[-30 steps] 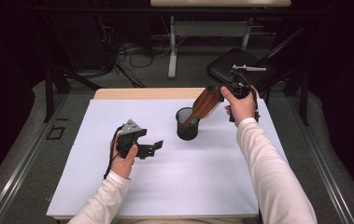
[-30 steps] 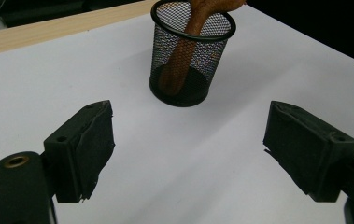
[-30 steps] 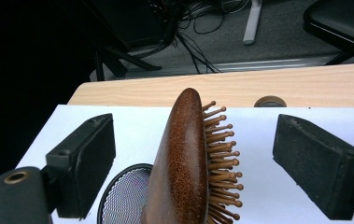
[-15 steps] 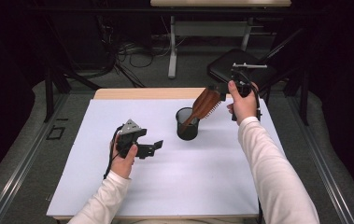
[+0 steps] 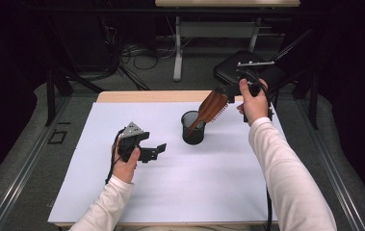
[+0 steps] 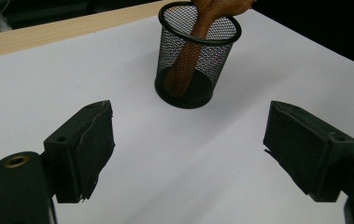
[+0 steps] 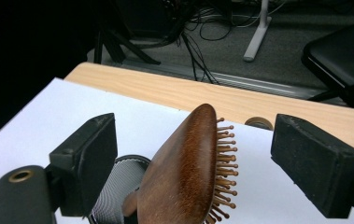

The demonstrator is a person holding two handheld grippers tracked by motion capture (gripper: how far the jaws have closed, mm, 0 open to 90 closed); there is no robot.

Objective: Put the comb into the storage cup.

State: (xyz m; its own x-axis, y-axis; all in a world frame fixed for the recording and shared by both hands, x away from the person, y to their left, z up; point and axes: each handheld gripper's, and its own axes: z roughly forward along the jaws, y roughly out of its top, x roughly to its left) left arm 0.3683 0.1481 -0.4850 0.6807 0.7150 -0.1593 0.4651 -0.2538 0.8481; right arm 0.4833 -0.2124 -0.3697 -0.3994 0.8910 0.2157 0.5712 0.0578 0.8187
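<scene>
Brush drop-off looks done. The wooden hairbrush [image 5: 212, 109] is seen standing handle-down in the black mesh cup [image 5: 193, 128], head leaning out over the rim toward the right gripper [image 5: 233, 89]. In the right gripper view the brush head [image 7: 184, 172] sits between the jaws with a clear gap on each side; neither pad is touching, so the brush has been released and is carried by the cup [image 7: 118, 184] alone.

Against the picture a second ago: the right hand [image 5: 253, 102] has been drawn slightly up and away from the cup, the jaws no longer hugging the brush head. The brush and cup are unchanged in place on the white counter [image 5: 209, 192]. A small closing of the right jaws is noted, with nothing pressed.

The left gripper [image 5: 150, 151] is parked with jaws spread wide, empty; the cup [image 6: 198, 56] is well ahead of them, roughly centred, with the handle [image 6: 188, 56] visible through the mesh.

Judgement: placement complete, only retreat of the right hand left.
</scene>
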